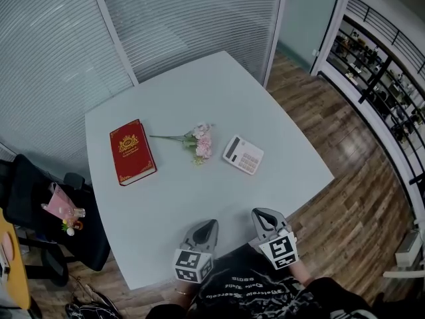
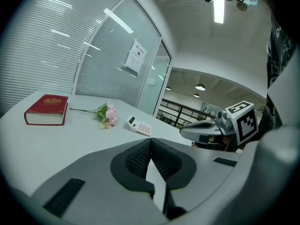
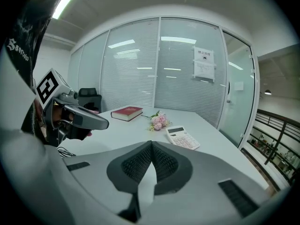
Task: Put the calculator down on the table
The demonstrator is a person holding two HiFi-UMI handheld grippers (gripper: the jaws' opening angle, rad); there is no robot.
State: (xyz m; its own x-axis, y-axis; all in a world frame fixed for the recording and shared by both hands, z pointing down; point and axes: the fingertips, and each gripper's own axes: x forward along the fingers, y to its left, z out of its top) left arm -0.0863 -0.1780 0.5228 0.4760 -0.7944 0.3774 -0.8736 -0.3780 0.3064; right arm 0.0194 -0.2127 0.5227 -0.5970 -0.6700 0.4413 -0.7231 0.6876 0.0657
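A white calculator (image 1: 242,155) lies flat on the pale table (image 1: 199,92), right of centre; it also shows in the left gripper view as the calculator (image 2: 139,125) and in the right gripper view as the calculator (image 3: 183,138). Both grippers hover at the table's near edge, well short of it. My left gripper (image 1: 209,224) is shut and empty, its tips (image 2: 150,146) meeting. My right gripper (image 1: 261,213) is shut and empty too, with its tips (image 3: 151,146) together.
A red book (image 1: 131,151) lies at the table's left. A pink flower sprig (image 1: 197,141) rests between book and calculator. A black chair (image 1: 46,211) with a pink item stands left of the table. Glass walls with blinds stand behind; wooden floor lies to the right.
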